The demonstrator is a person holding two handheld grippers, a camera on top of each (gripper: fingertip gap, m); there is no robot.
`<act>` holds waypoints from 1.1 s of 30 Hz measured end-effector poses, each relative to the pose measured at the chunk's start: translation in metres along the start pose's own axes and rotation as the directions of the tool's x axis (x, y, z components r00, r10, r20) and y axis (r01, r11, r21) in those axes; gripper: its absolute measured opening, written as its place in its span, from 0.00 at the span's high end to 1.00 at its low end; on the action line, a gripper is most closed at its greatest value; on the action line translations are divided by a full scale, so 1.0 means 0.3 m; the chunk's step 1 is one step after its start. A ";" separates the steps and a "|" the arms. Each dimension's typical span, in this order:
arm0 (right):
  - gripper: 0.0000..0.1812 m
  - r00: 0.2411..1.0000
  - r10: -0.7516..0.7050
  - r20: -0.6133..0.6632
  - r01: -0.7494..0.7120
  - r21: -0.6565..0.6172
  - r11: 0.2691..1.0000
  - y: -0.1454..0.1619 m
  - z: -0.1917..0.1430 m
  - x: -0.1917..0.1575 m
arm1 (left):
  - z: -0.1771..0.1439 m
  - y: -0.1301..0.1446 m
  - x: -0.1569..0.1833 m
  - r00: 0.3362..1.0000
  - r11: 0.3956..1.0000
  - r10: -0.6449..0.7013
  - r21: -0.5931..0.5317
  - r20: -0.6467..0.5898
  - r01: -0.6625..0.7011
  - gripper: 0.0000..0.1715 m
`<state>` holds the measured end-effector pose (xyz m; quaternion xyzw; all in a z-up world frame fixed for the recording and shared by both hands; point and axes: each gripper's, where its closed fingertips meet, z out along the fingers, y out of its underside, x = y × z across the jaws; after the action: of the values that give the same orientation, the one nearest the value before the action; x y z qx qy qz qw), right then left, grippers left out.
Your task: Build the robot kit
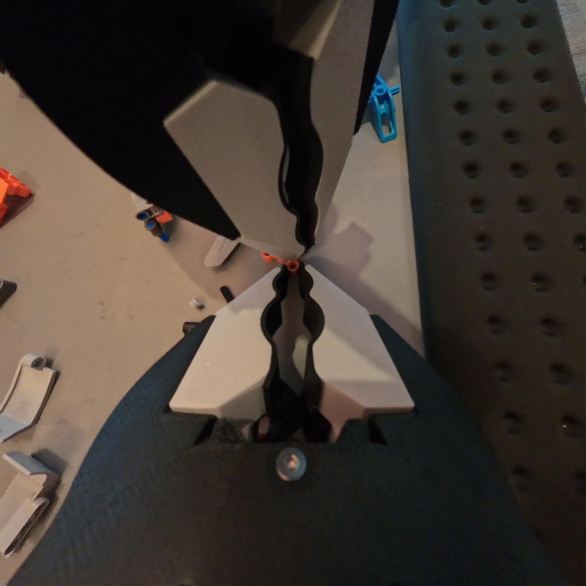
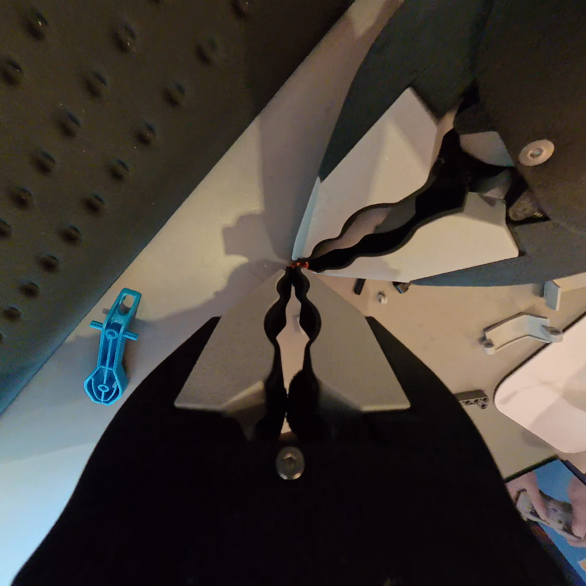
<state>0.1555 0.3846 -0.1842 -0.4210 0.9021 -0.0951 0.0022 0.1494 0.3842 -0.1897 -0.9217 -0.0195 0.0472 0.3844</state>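
Note:
My left gripper [image 1: 292, 272] is shut on a tiny orange pin [image 1: 292, 265] pinched at its fingertips. My right gripper [image 1: 304, 250] comes in from the upper left, shut, tip to tip with the left one. Small orange bits [image 1: 269, 256] peek out from under its tip. In the right wrist view my right gripper [image 2: 291, 273] is shut, and the left gripper [image 2: 305, 262] reaches in from the upper right. The orange piece [image 2: 298, 263] sits where the two tips meet. Both are held a little above the pale table [image 1: 79, 285].
A dark perforated panel [image 1: 507, 222] [image 2: 79, 126] stands close beside the grippers. A blue plastic part [image 1: 383, 107] [image 2: 109, 348] lies at its foot. Grey curved panels [image 1: 28, 390], an orange block [image 1: 9, 190] and small pins [image 1: 155, 218] lie left. A white tray [image 2: 545, 390] and a booklet [image 2: 555, 513] lie right. Only a small space, under 4 cm, lies between the two pairs of fingers. Left tips and right tips are each some 20 centimeters from the orange block [image 1: 9, 190].

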 end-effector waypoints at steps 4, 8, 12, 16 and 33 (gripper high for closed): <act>0.95 0.995 0.092 -0.038 -0.089 0.074 0.993 -0.006 -0.005 0.002 | -0.003 0.004 0.001 1.000 1.000 0.020 -0.001 0.001 -0.020 0.97; 0.92 0.978 0.162 -0.135 -0.148 0.105 0.983 0.024 -0.053 0.019 | -0.003 0.003 0.011 0.999 0.999 0.038 -0.002 -0.020 -0.038 0.97; 0.94 0.970 0.172 -0.169 -0.149 0.139 0.979 0.015 -0.037 0.016 | -0.007 0.005 0.020 0.996 0.997 0.072 -0.001 -0.052 -0.072 0.97; 0.92 0.969 0.185 -0.164 -0.156 0.176 0.972 0.014 0.005 0.007 | -0.012 0.008 0.036 0.986 0.990 0.141 -0.001 -0.089 -0.142 0.97; 0.97 0.933 0.292 -0.210 -0.238 0.247 0.939 -0.004 0.019 -0.011 | -0.020 0.020 0.012 0.973 0.979 0.204 0.001 -0.109 -0.205 0.96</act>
<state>0.1590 0.3853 -0.1899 -0.2771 0.9283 -0.2428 -0.0498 0.1537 0.3761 -0.1901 -0.9220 0.0962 0.0365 0.3733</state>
